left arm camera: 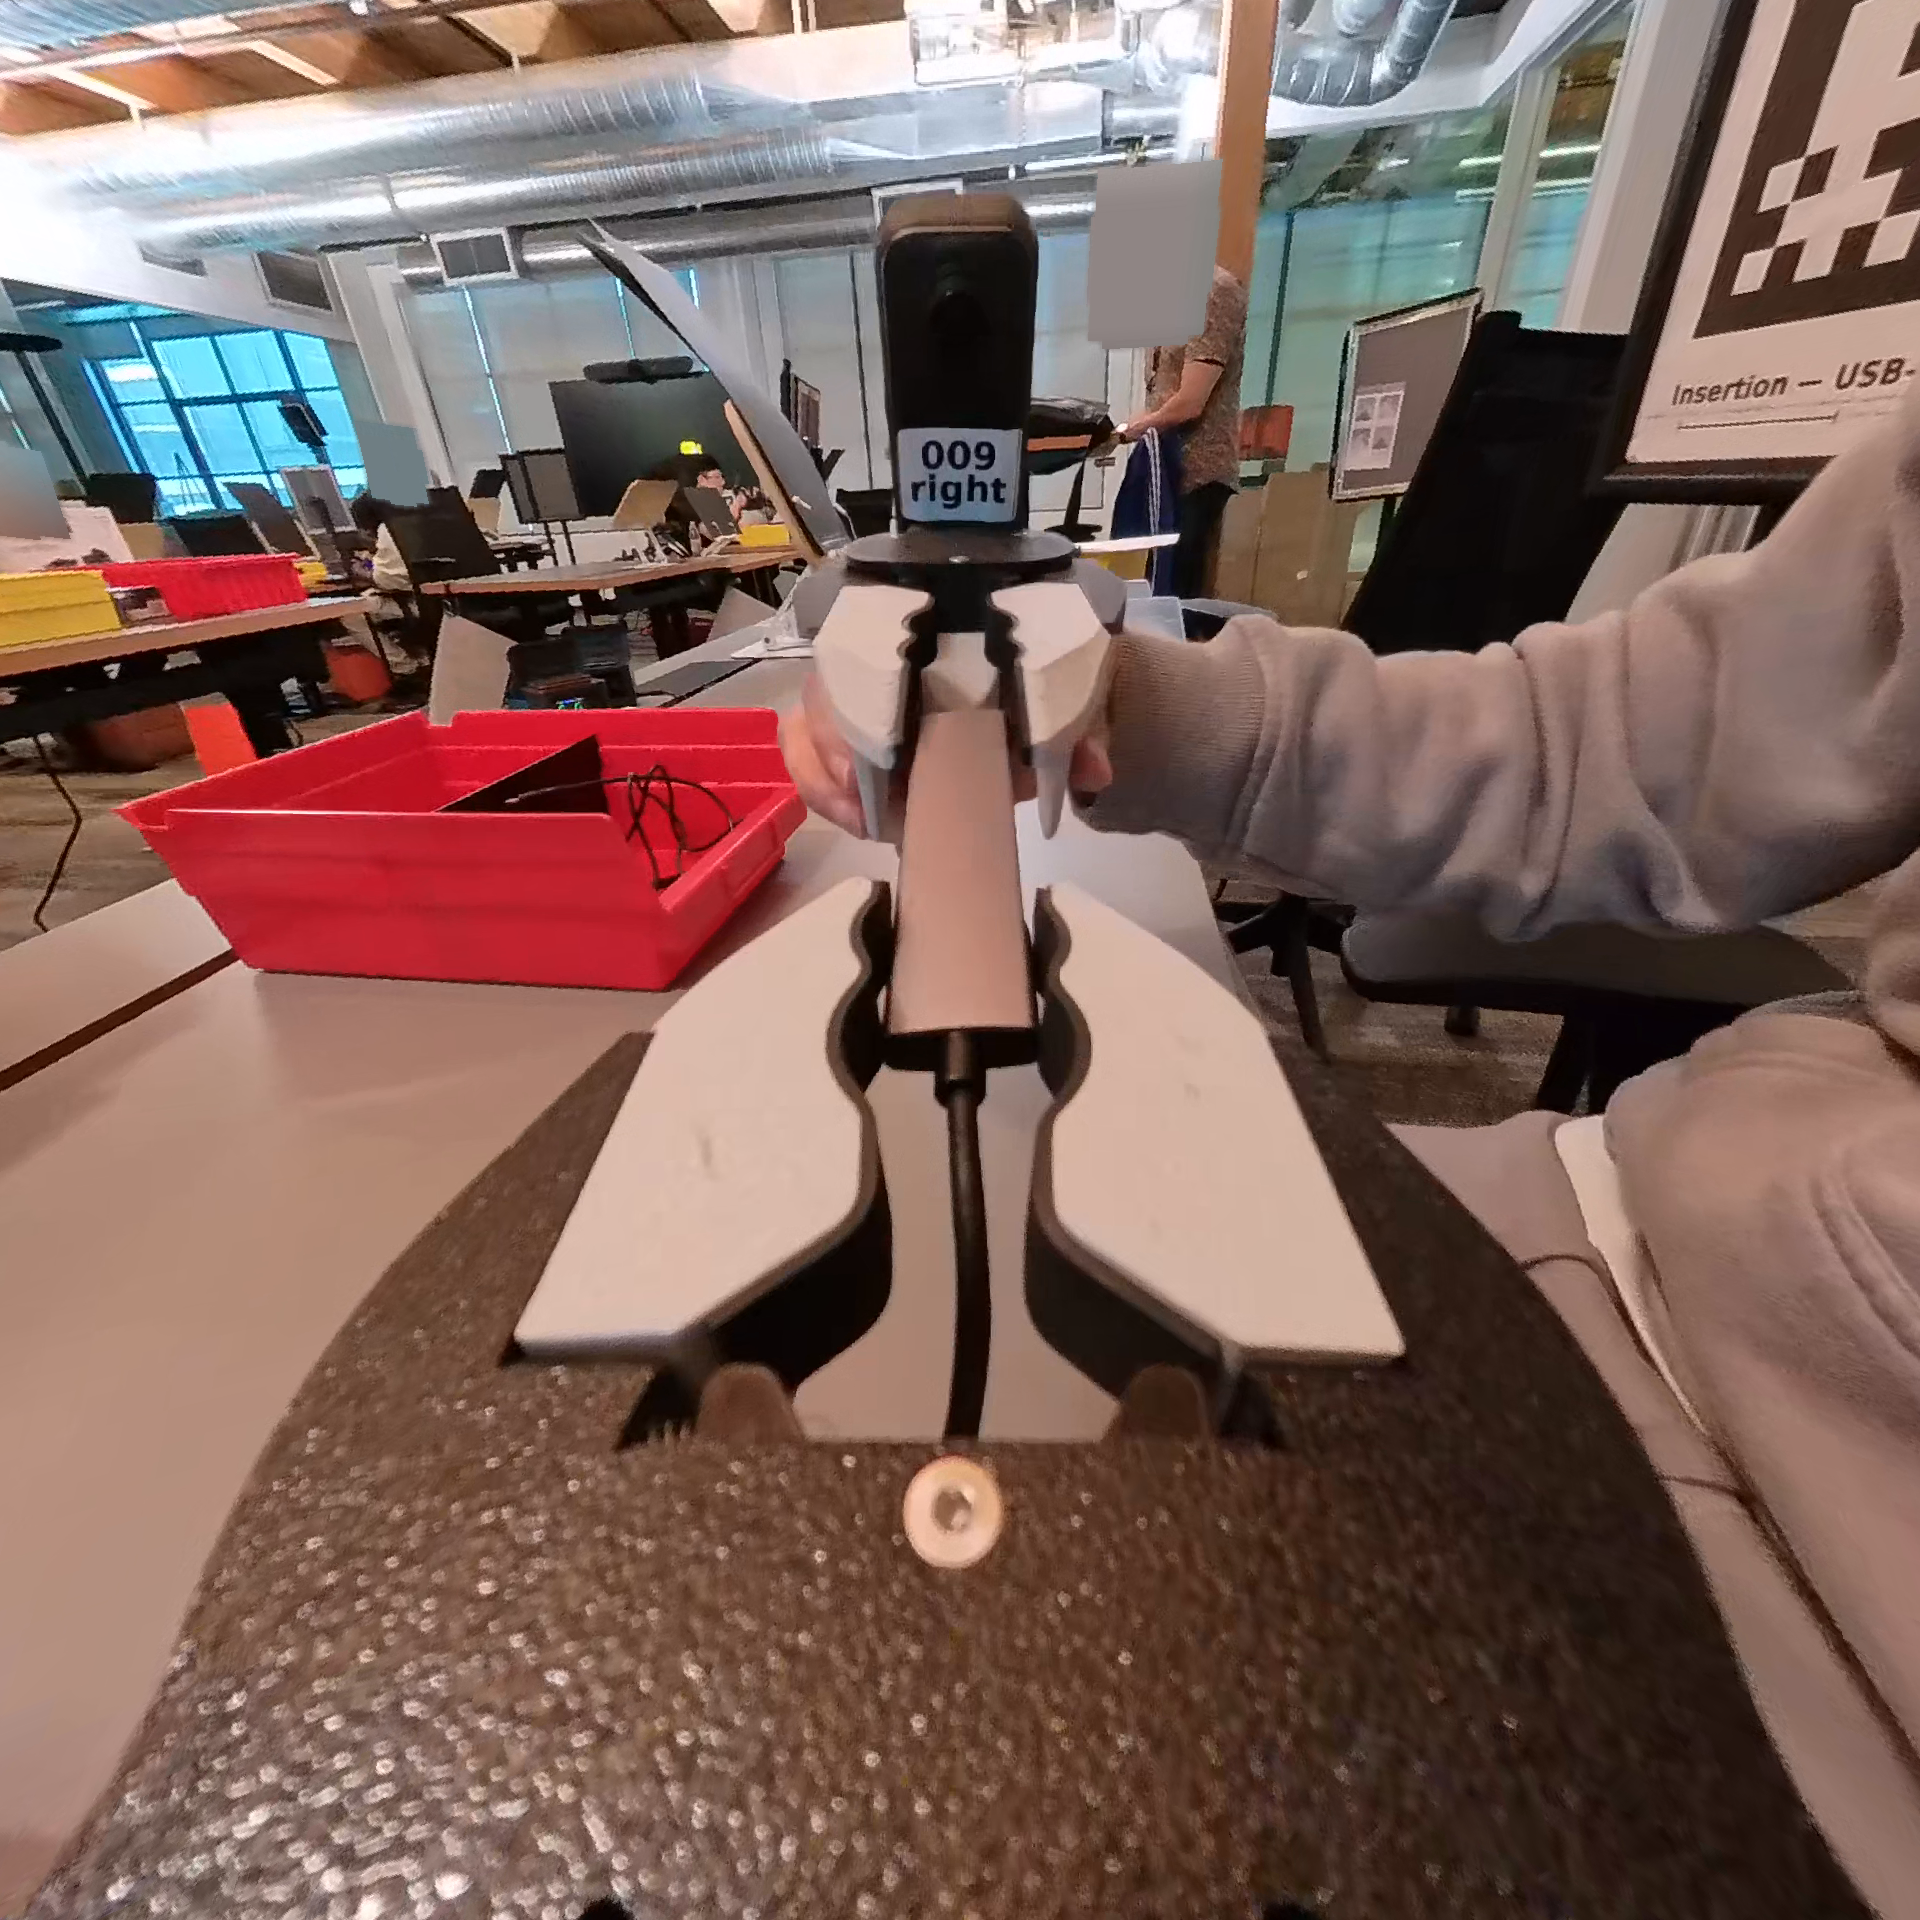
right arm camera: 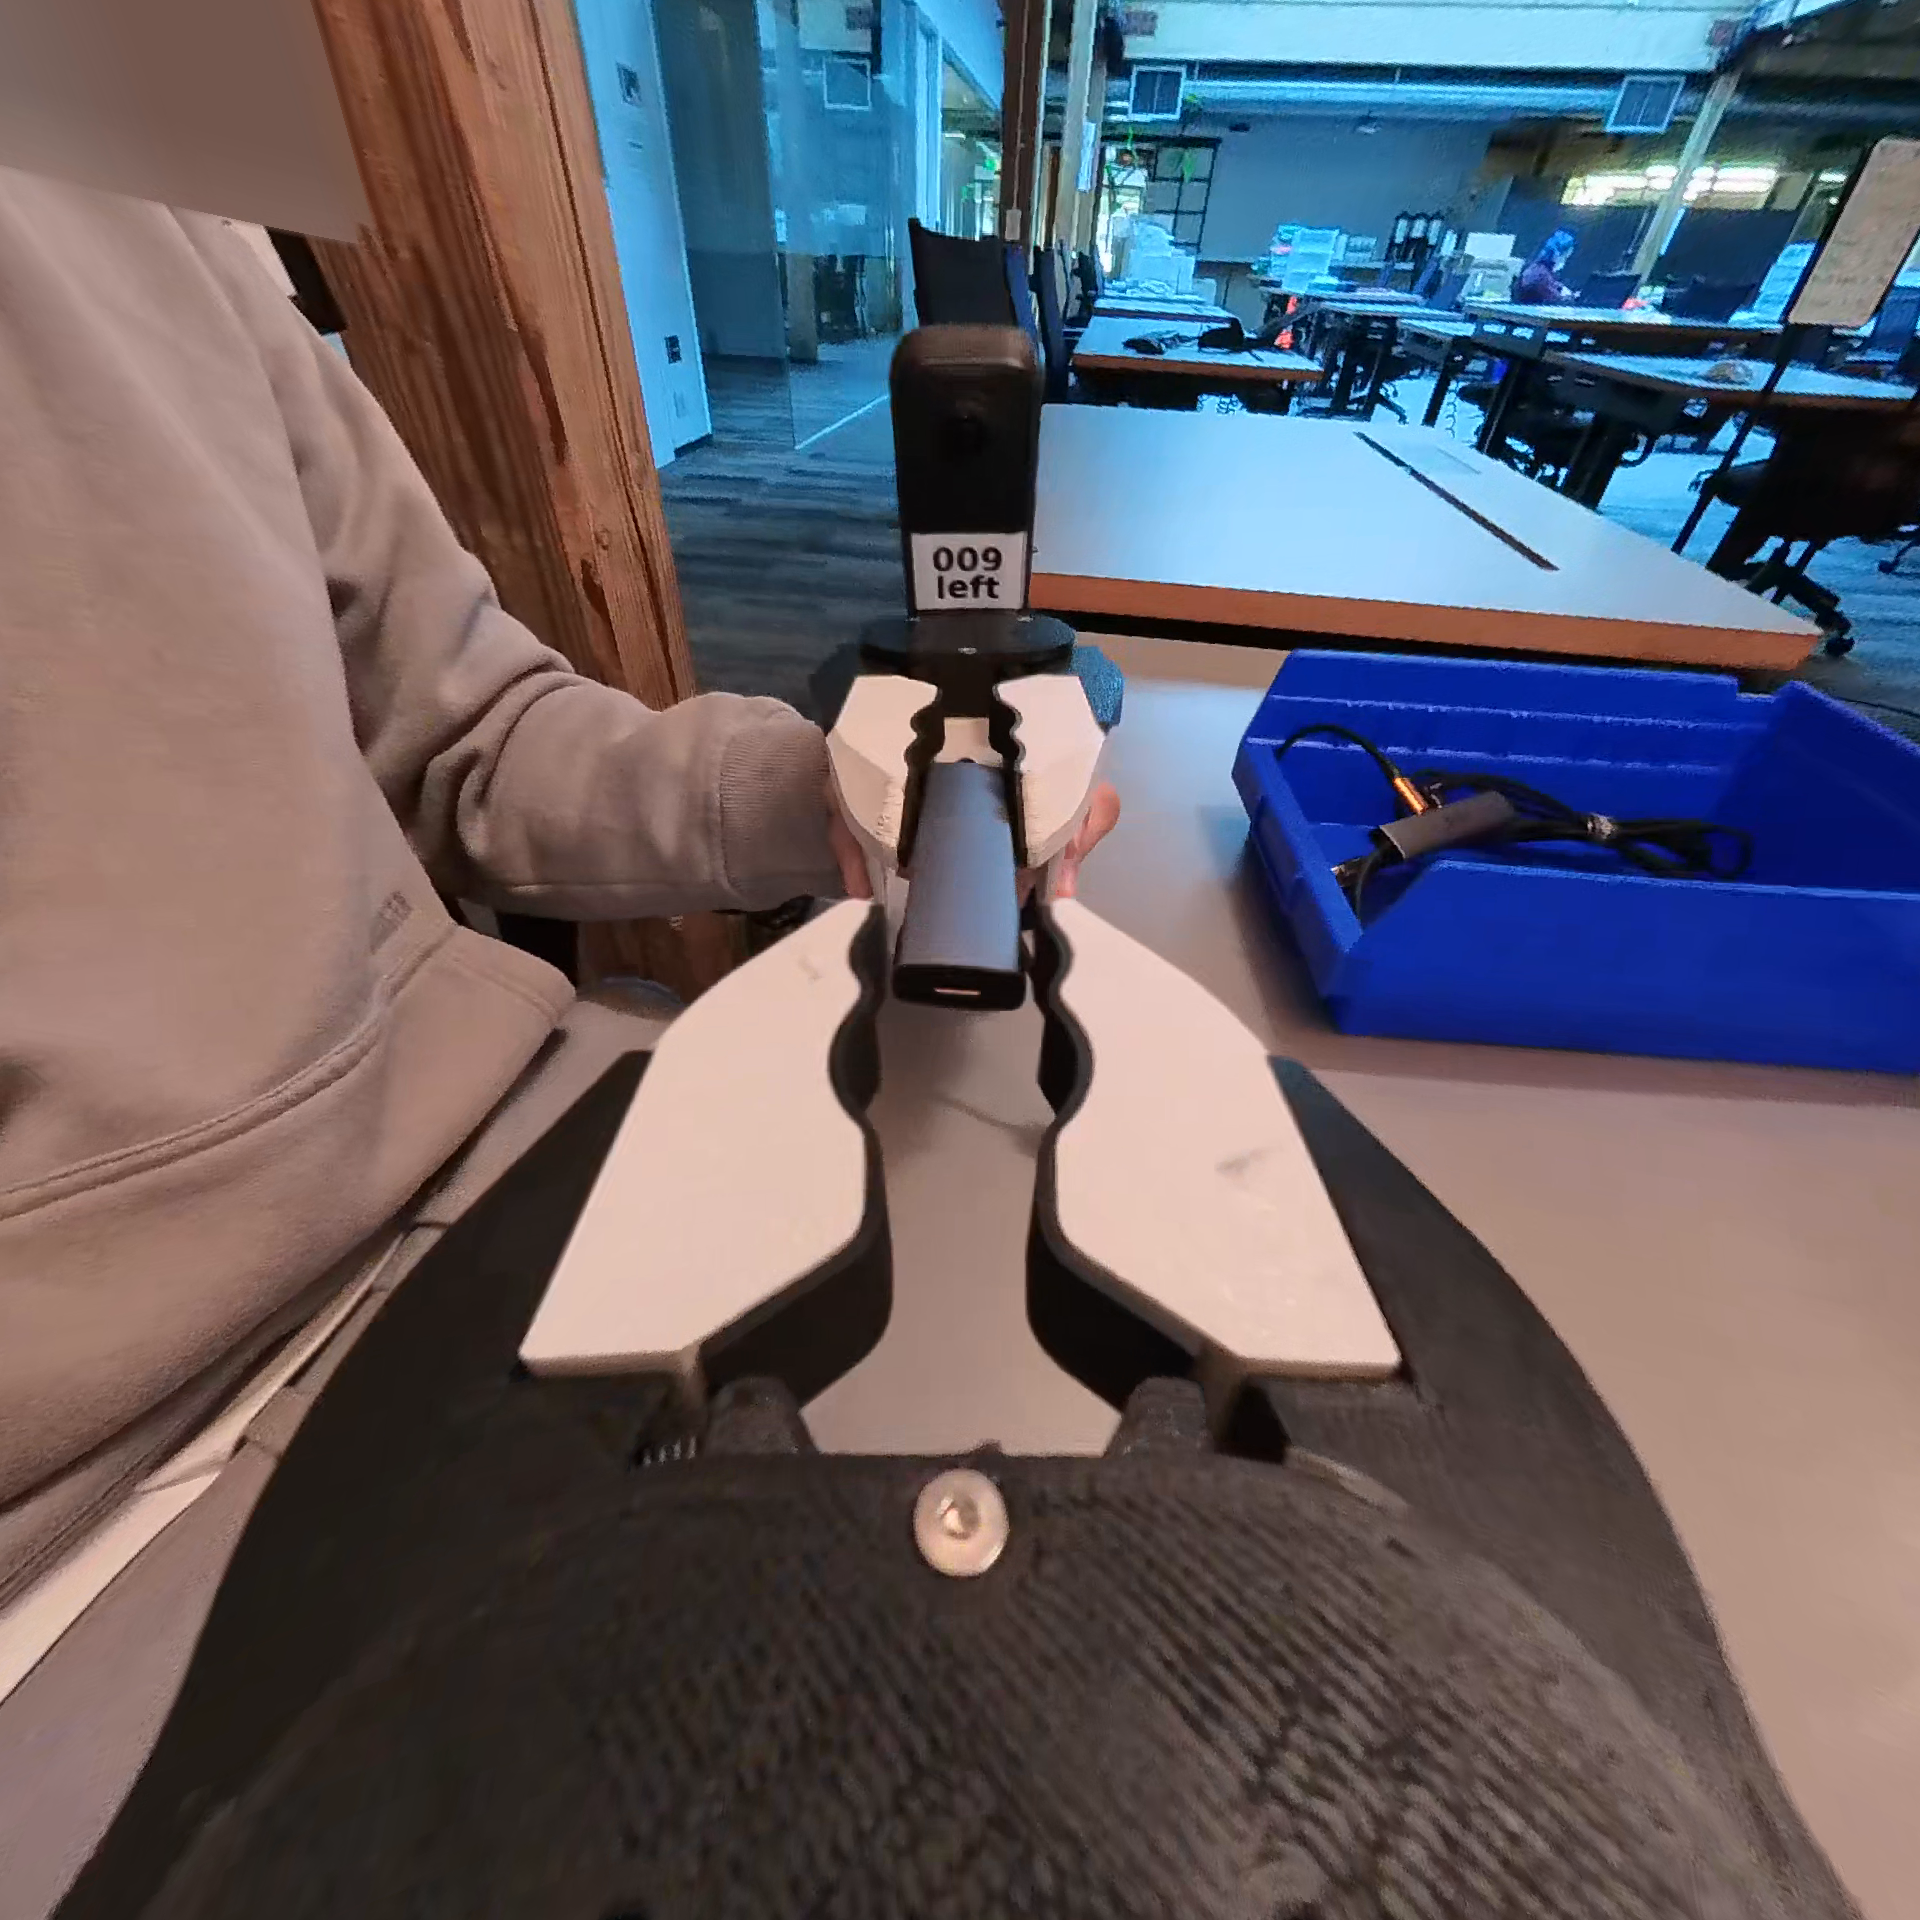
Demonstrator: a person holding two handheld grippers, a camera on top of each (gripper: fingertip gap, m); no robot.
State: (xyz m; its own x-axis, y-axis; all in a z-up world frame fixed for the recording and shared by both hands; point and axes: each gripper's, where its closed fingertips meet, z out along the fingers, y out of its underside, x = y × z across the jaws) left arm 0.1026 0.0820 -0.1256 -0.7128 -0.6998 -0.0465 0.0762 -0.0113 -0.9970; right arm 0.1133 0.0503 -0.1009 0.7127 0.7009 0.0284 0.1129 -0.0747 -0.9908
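A slim grey adapter (left arm camera: 956,883) with a black cable (left arm camera: 966,1247) at one end is held level above the table, between the two grippers, which face each other. My left gripper (left arm camera: 961,935) is shut on the cable end. My right gripper (right arm camera: 958,935) is shut on the other end, where the adapter (right arm camera: 951,883) shows an open port. Each gripper also shows in the other's view: the right gripper (left arm camera: 961,790) with a hand behind it, and the left gripper (right arm camera: 961,821) likewise.
A red bin (left arm camera: 416,894) with a thin black cable (left arm camera: 665,810) stands on the grey table (left arm camera: 208,1195) to the left. A blue bin (right arm camera: 1610,966) holds another adapter and cable (right arm camera: 1507,821). The person's grey sleeve (left arm camera: 1455,748) and a wooden post (right arm camera: 499,364) are close by. The grippers' ends are close to 5 cm from one another.
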